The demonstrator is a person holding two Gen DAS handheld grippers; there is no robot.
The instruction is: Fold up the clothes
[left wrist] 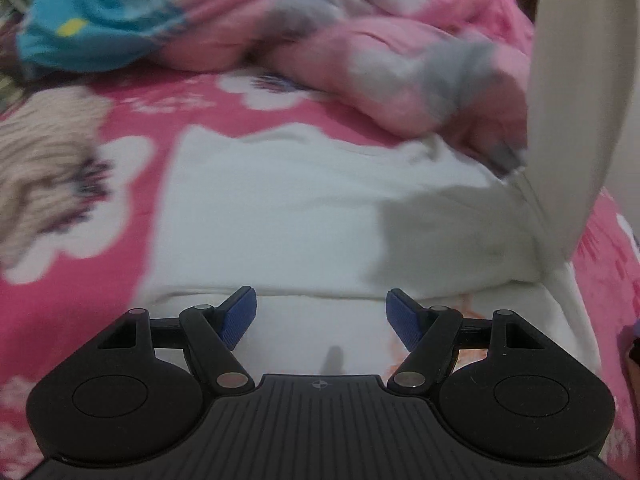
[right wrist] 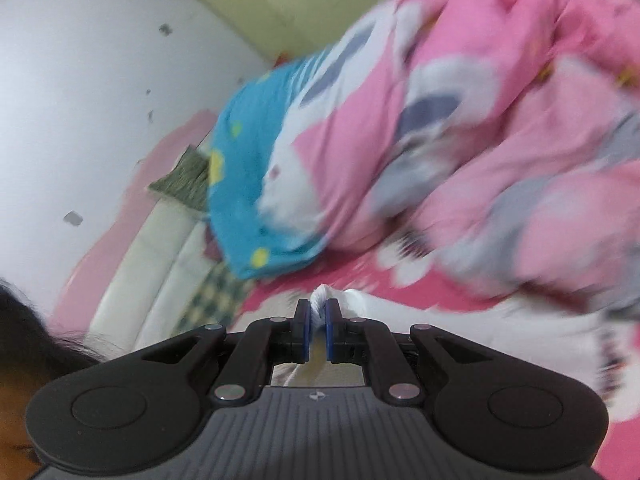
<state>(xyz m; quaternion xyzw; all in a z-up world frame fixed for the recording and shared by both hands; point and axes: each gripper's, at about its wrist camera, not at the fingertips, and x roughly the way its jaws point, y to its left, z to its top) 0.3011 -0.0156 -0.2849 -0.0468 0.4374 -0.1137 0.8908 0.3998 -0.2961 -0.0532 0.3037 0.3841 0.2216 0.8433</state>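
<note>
A white garment (left wrist: 280,216) lies spread on the pink flowered bed sheet (left wrist: 120,128), with a fold line near its front edge. My left gripper (left wrist: 321,308) hovers over that front part, its blue pads wide apart and nothing between them. On the right of the left wrist view a strip of the white garment (left wrist: 576,92) rises steeply, lifted off the bed. In the right wrist view my right gripper (right wrist: 318,314) is shut on a bunched edge of the white garment (right wrist: 320,296). The rest of the cloth (right wrist: 460,320) trails down to the right.
A crumpled pink quilt (left wrist: 360,40) with a blue patterned part (left wrist: 92,20) is heaped behind the garment. A striped beige cloth (left wrist: 44,152) lies at the left. The right wrist view shows a white wall (right wrist: 80,80), a cream headboard (right wrist: 140,264) and a person's dark hair (right wrist: 24,328).
</note>
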